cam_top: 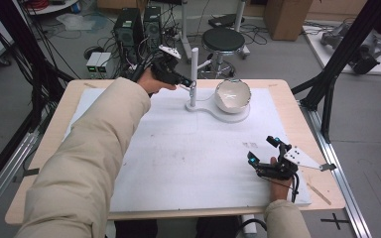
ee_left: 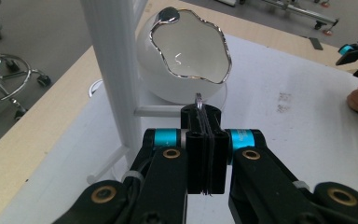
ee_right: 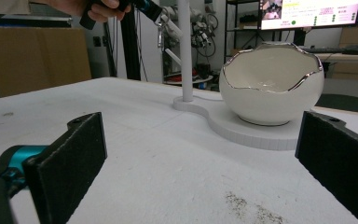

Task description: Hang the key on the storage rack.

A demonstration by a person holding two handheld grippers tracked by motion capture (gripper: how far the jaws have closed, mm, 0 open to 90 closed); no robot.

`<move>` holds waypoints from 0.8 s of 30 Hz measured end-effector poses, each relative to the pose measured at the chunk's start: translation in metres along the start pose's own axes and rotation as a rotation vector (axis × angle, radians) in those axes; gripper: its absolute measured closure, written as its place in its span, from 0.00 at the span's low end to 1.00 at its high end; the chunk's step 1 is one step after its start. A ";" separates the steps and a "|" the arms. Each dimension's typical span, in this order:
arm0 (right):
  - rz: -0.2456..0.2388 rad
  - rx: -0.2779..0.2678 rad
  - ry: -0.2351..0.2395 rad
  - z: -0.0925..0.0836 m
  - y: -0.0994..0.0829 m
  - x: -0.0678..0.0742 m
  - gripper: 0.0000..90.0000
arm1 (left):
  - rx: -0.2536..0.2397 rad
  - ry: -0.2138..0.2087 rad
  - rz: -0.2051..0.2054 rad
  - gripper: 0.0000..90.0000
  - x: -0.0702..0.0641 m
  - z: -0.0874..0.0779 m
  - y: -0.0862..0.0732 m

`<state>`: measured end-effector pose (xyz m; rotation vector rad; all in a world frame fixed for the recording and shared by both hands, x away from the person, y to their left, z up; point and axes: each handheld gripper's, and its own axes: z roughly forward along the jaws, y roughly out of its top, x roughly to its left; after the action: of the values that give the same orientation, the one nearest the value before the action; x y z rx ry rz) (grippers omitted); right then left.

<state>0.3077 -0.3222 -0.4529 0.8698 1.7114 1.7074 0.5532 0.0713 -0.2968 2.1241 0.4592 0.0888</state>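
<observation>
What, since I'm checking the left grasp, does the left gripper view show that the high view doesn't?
Left gripper view's extra: a small metal ring pinched between the left gripper's shut jaws. High view's extra: the person's beige sleeve and the computer towers on the floor. Shared: the egg-shaped bowl, the white stand post beside it, and the right gripper.

The left tongs (cam_top: 187,83) sit against the stand's post (cam_top: 194,74); the bowl (cam_top: 232,95) lies just right of them. The right tongs (cam_top: 263,150) rest near the desk's (cam_top: 297,119) front-right corner.
</observation>
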 end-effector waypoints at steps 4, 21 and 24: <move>0.000 -0.001 0.001 0.000 0.000 0.000 0.01 | -0.001 0.010 0.002 0.99 0.000 0.001 0.000; 0.001 -0.001 0.001 0.000 0.000 0.000 0.01 | 0.003 0.055 -0.015 0.99 0.005 0.012 -0.004; 0.001 0.001 -0.001 0.000 0.000 0.000 0.01 | 0.005 0.064 -0.018 0.99 0.006 0.012 -0.005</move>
<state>0.3077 -0.3222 -0.4529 0.8718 1.7116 1.7066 0.5602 0.0662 -0.3086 2.1264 0.5166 0.1464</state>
